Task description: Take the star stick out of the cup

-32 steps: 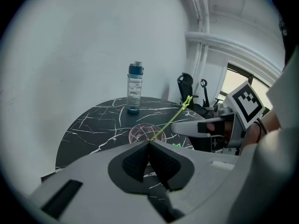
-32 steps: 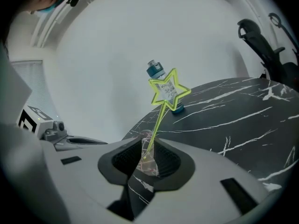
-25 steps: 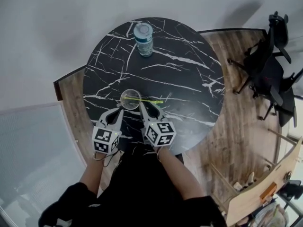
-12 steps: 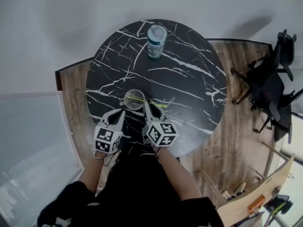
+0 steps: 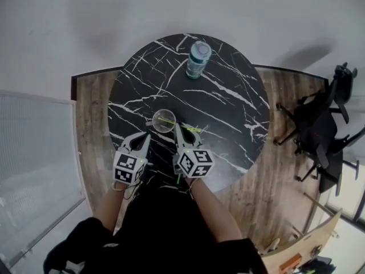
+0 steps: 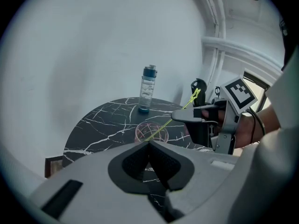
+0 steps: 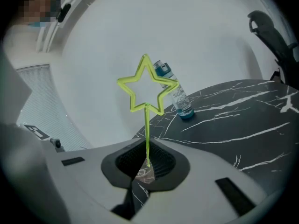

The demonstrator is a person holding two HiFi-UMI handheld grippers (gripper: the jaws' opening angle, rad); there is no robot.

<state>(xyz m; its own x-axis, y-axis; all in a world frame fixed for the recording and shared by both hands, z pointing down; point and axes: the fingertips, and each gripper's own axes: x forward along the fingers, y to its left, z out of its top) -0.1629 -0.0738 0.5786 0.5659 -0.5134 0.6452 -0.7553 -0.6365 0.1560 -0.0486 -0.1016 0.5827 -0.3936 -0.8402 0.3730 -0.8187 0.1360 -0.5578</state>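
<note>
Right claw (image 7: 147,144) is pinched together on the thin shaft of the lime-green star-topped stick (image 7: 147,125); its lower end sits inside the clear round cup (image 5: 163,120) just ahead of my claw tips, and the star leans out over the rim. Left claw (image 6: 149,143) has its jaws pressed together on nothing, just beside the cup. Further out on the round black white-veined marble table (image 5: 228,96), I see a clear teal-capped water bottle (image 5: 198,60) standing upright near the far edge.
</note>
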